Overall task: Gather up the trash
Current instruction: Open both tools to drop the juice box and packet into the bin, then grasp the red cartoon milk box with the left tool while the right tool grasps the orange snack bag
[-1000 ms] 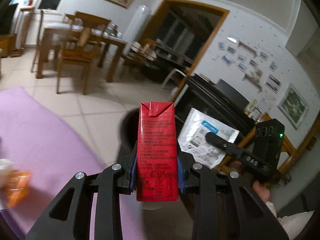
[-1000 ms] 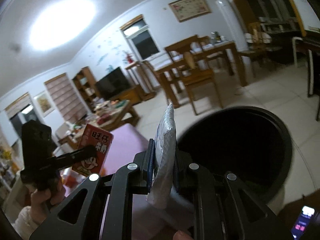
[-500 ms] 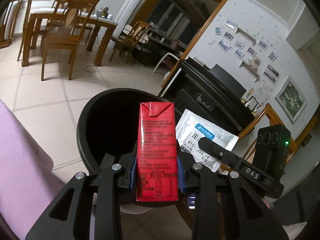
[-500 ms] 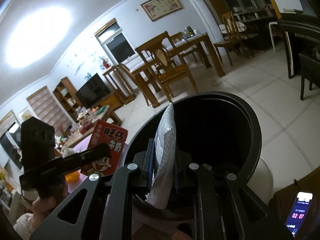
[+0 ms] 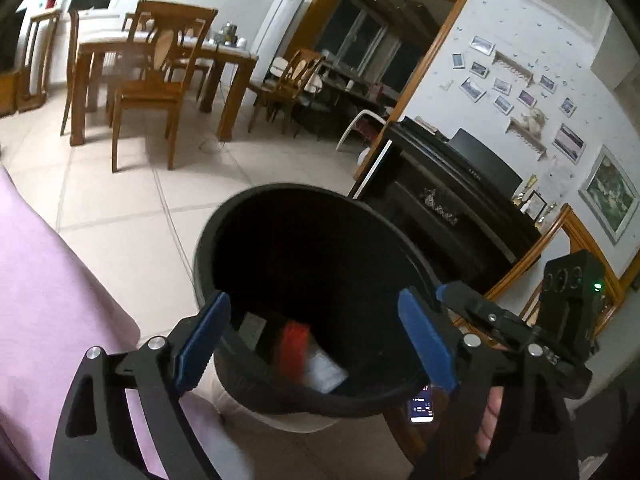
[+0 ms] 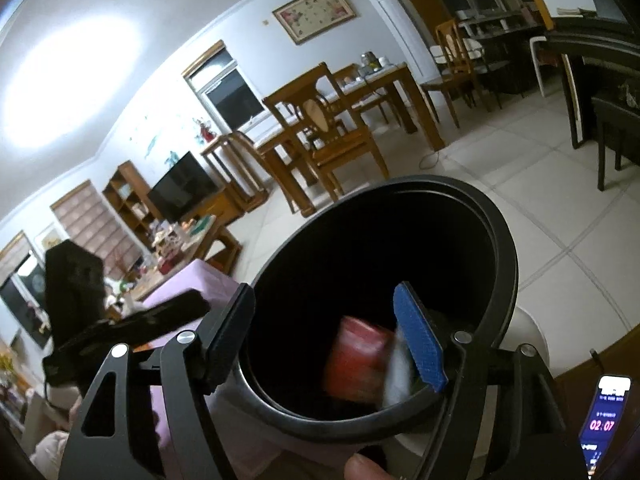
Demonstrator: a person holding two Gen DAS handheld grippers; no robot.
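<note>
A black round trash bin (image 5: 276, 402) stands on the tiled floor; it also shows in the right wrist view (image 6: 500, 232). My left gripper (image 5: 316, 344) is open and empty over the bin's mouth. My right gripper (image 6: 328, 340) is open and empty over the same bin. A red drink carton (image 5: 292, 346) is blurred inside the bin, with a white plastic packet (image 5: 326, 372) beside it. In the right wrist view the red carton (image 6: 356, 364) and the white packet (image 6: 396, 376) are blurred inside the bin. The other gripper (image 5: 520, 328) shows at the right of the left wrist view.
A purple cloth (image 5: 48, 304) covers a surface left of the bin. A phone (image 6: 604, 412) lies at the right. A wooden dining table with chairs (image 5: 160, 68) stands far across the floor. A black piano (image 5: 452, 196) stands behind the bin.
Both grippers have opened. The red carton left my left gripper and the white packet left my right gripper; both now fall inside the bin.
</note>
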